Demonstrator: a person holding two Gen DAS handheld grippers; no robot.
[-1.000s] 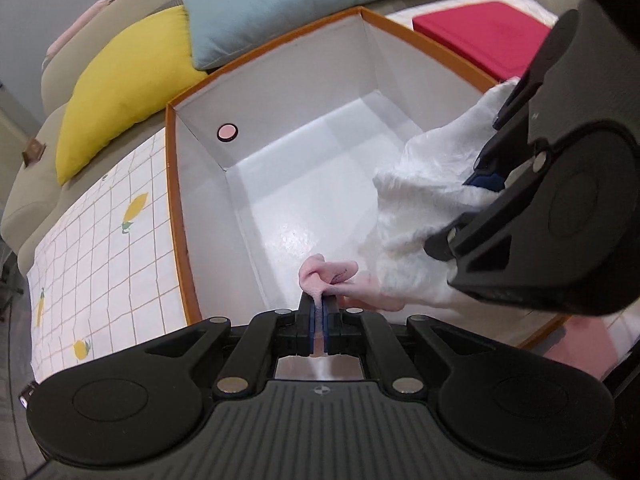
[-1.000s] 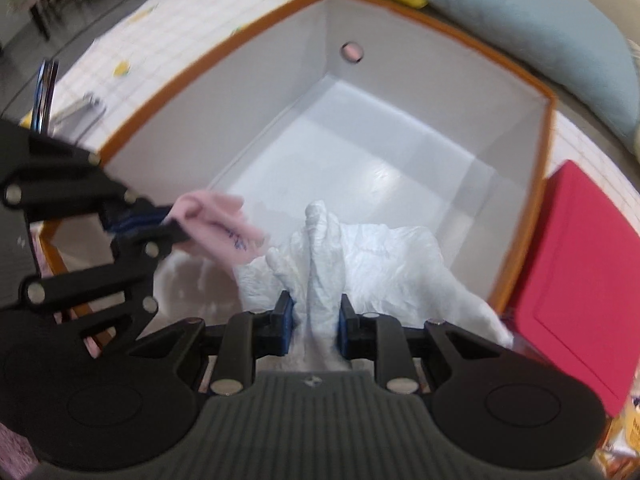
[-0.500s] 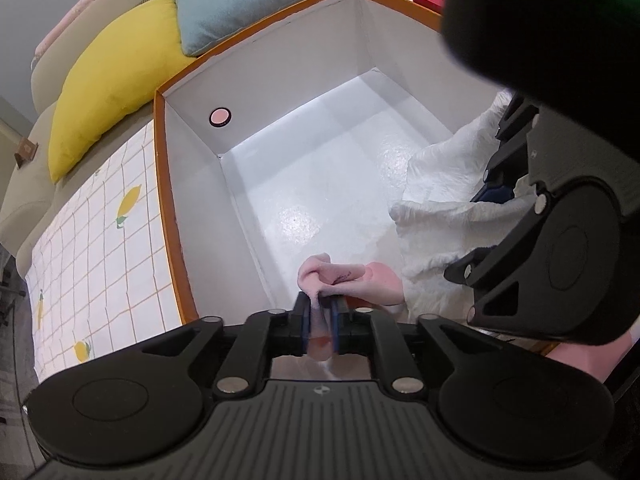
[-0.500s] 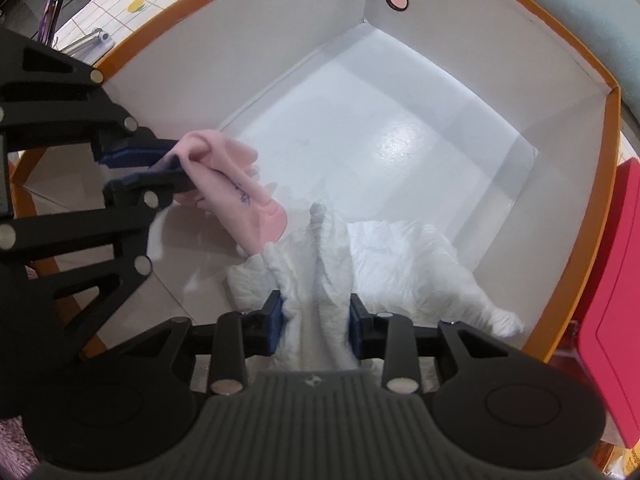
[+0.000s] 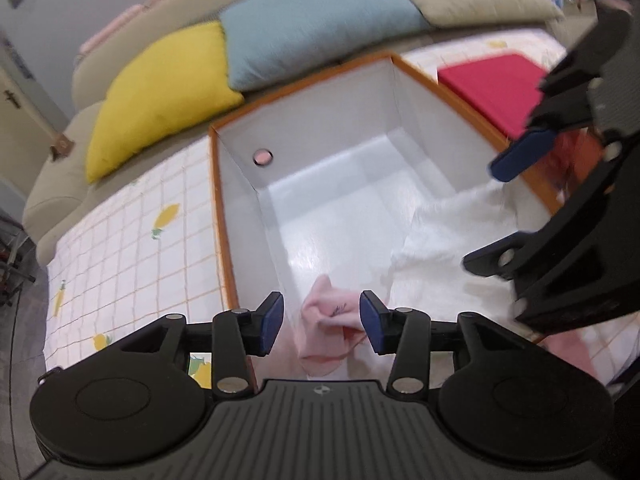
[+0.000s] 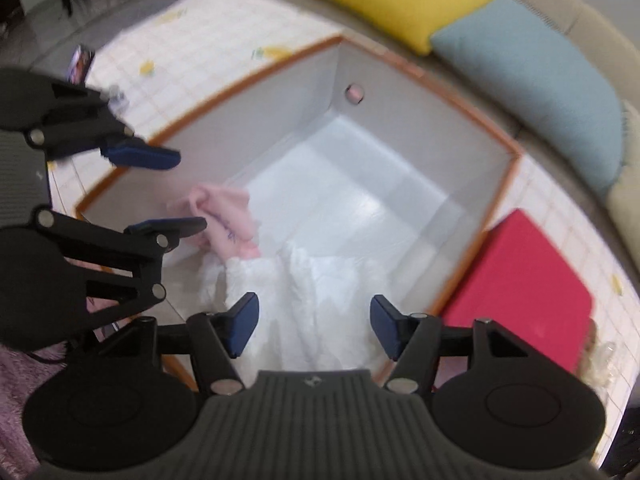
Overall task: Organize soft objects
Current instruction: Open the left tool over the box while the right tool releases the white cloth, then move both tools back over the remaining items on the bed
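An orange-rimmed box with white inside walls stands on the checked cloth; it also shows in the right wrist view. A pink cloth lies in the box's near corner, below my open left gripper. It shows too in the right wrist view. A white crumpled cloth lies in the box beside it, under my open right gripper. The white cloth also shows in the right wrist view. Both grippers are above the box and hold nothing.
A red flat cushion lies right of the box, seen also in the right wrist view. A yellow pillow and a blue pillow lean on the sofa behind. A purple fuzzy thing is at the near left.
Both grippers have opened and let go of their cloths, which now lie in the box. Both grippers have lifted up and back from the box.
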